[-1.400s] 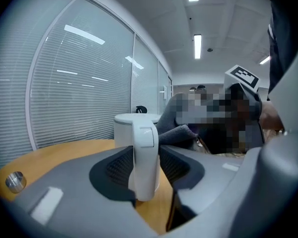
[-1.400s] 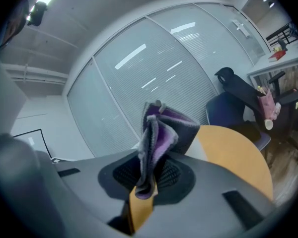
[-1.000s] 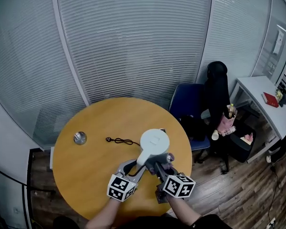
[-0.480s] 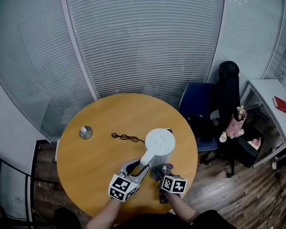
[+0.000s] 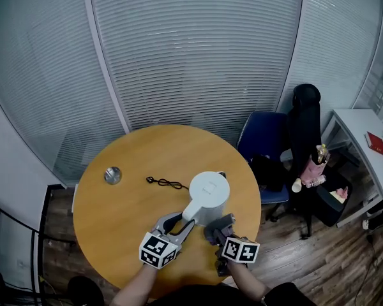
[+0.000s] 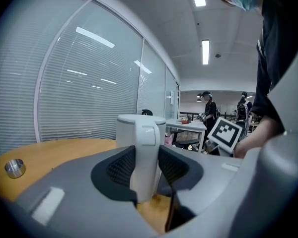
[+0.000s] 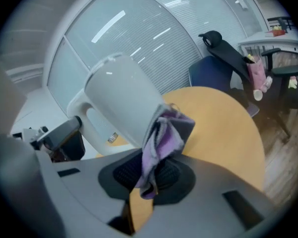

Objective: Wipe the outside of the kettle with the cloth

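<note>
Head view steeply down from above, both gripper views low, close, level, sharing the kettle (image 5: 207,196)

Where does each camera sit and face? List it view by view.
Head view: on the person's head, looking steeply down at the table; both forearms show.
Left gripper view: on the left tool, looking along its jaws, clamped on the kettle handle; a hand shows at right.
Right gripper view: on the right tool, looking along its jaws, gripping the cloth, by the kettle.
Shared: all show kettle and table.
</note>
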### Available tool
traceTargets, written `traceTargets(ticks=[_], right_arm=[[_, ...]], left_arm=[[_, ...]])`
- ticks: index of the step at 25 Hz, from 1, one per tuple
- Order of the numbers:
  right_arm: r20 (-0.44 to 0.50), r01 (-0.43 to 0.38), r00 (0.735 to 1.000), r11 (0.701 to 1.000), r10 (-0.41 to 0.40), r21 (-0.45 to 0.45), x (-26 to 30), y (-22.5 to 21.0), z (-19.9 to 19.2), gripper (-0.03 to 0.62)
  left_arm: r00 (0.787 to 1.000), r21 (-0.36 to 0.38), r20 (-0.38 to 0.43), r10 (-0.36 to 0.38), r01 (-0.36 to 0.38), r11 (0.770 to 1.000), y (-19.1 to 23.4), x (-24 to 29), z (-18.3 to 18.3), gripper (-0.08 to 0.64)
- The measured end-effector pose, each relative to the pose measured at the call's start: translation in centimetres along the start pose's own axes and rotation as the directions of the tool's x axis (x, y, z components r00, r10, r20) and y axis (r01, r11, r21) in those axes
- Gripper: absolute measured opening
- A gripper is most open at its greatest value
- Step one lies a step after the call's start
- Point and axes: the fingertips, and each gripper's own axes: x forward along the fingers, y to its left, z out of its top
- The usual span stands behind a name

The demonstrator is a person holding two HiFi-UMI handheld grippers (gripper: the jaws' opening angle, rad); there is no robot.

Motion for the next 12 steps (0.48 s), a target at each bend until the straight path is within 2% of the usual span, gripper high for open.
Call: traceTargets(ticks=[3, 7, 12], right_arm=[[0.088, -0.035, 0.995, 0.998, 0.039, -0.046, -3.3, 1.0, 3.4, 0.054], [0.185, -0.113, 0.974, 0.988, 0.13, -0.102, -7.1, 3.1, 8.4, 0.054], [0.193, -0.267, 0.938, 0.954, 0.29, -0.135, -8.9, 6.4, 11.9, 0.054]], left_arm=[[1.0, -0.014, 0.014, 0.008, -0.008, 1.0, 0.1, -0.1, 0.0, 0.155], [1.0, -0.017, 0.02, 0.009, -0.009, 1.0, 0.1, -0.2, 0.1, 0.153], [0.999, -0.005, 0.029, 0.023, -0.023, 1.0, 0.1, -0.2, 0.2, 0.153]])
